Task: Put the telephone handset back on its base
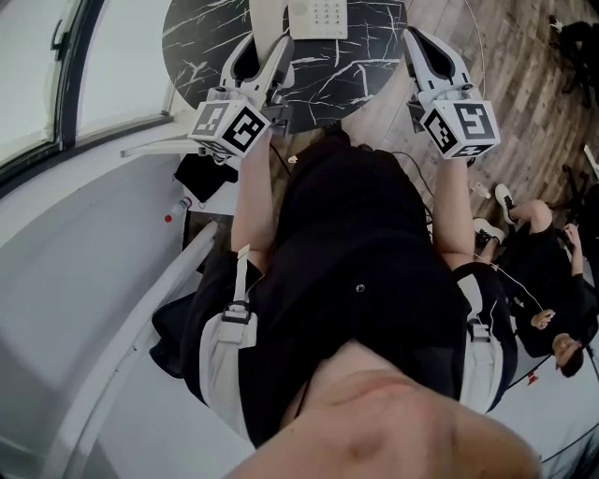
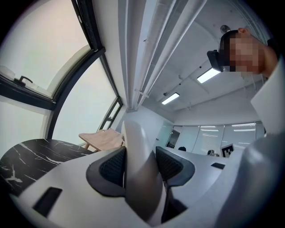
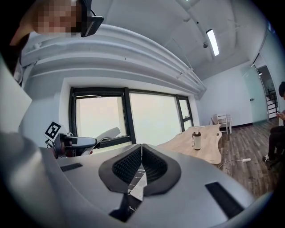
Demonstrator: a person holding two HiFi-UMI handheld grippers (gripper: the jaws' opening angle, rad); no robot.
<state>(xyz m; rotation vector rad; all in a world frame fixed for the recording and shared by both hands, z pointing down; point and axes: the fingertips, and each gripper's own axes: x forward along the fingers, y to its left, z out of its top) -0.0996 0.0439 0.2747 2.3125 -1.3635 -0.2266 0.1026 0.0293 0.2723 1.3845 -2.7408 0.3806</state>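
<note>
Two pads of the left gripper (image 1: 269, 47) clamp the white handset (image 2: 138, 151) between them. The right gripper (image 3: 141, 162) is closed tight, empty. Ahead, between both grippers, the telephone base (image 1: 318, 17) sits on the dark marbled worktop (image 1: 201, 37), just right of the handset.

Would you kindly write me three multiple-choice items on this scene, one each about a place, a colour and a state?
1. Where does the telephone base stand?
A. on the floor
B. on the round table
C. on a chair

2. What colour is the table top?
A. black with white veins
B. plain red
C. green

3. What are the fingers of the left gripper doing?
A. spread wide, empty
B. closed on the handset
C. closed on a bottle

Answers: 1 B, the head view shows it on the marbled top; 2 A, the veined black surface shows there; 3 B, the left gripper view shows both fingers pressing the handset's sides.
</note>
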